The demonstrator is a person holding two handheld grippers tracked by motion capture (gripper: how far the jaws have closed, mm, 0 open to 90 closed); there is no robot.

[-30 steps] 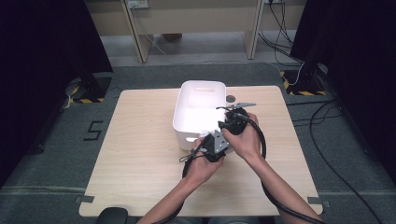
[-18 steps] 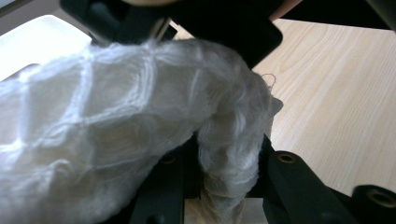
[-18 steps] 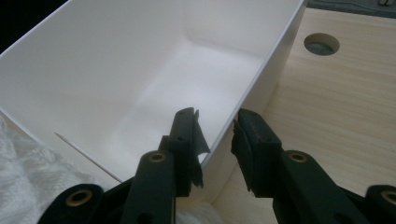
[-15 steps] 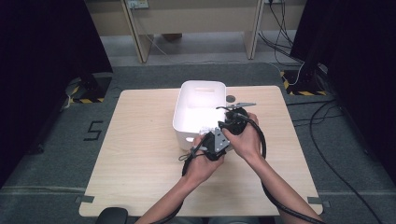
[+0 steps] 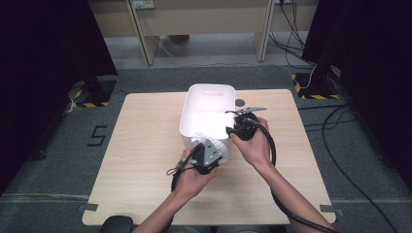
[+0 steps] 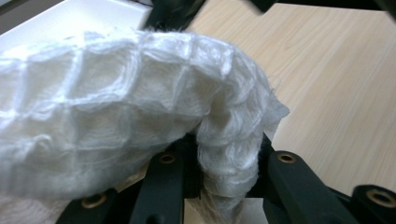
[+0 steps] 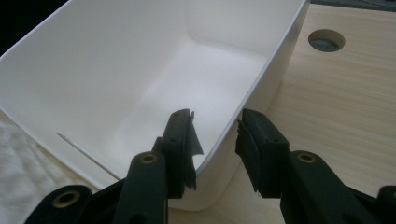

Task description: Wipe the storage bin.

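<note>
A white waffle-weave cloth (image 6: 116,116) hangs bunched from my left gripper (image 6: 227,182), whose jaws are shut on a fold of it. In the high view that gripper (image 5: 214,149) holds the cloth (image 5: 198,140) just in front of the near end of a white plastic tub (image 5: 209,97). My right gripper (image 7: 215,135) straddles the tub's near right corner (image 7: 261,79), one jaw inside the wall and one outside. Its jaws have just been opening, and neither pad presses on the wall. From above, the right gripper (image 5: 231,124) sits at that same corner.
The tub stands mid-table on a light wooden tabletop (image 5: 145,145), and its inside looks bare. A round cable hole (image 5: 239,102) lies just right of the tub's far end. Dark curtains and cables surround the table on the floor.
My left gripper has drawn the cloth a little to the left and toward me, away from the tub's near end. The right hand stays at the tub's corner.
</note>
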